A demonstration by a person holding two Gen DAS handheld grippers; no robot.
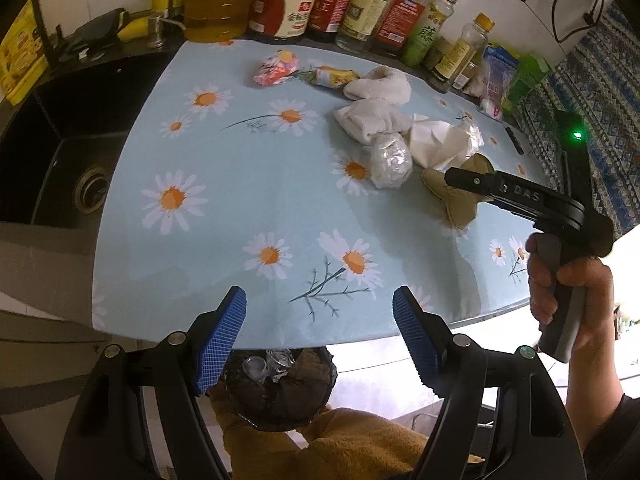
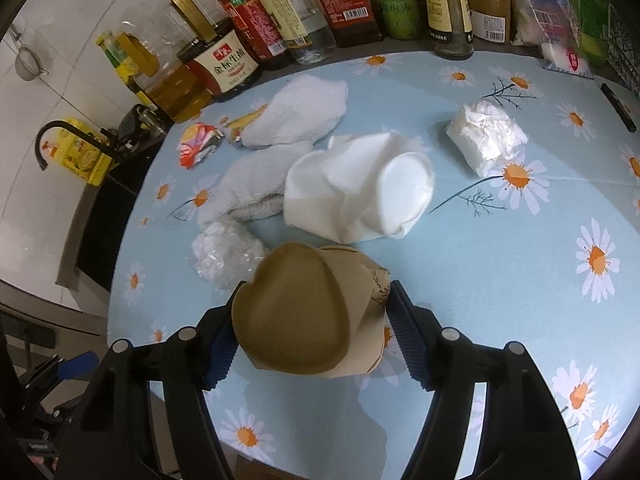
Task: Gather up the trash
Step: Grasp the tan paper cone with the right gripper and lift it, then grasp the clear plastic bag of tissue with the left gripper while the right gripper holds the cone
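A crushed brown paper cup [image 2: 300,312] lies on the daisy-print tablecloth [image 2: 500,280], and my right gripper [image 2: 316,296] is shut on it, a blue pad against each side. In the left wrist view the same gripper [image 1: 460,180] reaches over the brown cup [image 1: 456,204]. My left gripper [image 1: 320,294] stands open with nothing between its fingers, at the table's near edge above a black-lined bin [image 1: 280,392]. More trash sits beyond: a crumpled white paper cup [image 2: 360,188], a clear plastic wad [image 2: 224,256], a bagged white wad [image 2: 484,136] and a red wrapper [image 2: 198,144].
Two white cloths [image 2: 296,116] lie behind the trash. Bottles and jars [image 1: 320,0] line the back of the table. A black sink [image 1: 60,168] is to the left. A person's hand [image 1: 568,288] holds the right gripper's handle. A black pen-like item [image 2: 618,108] lies at the far right.
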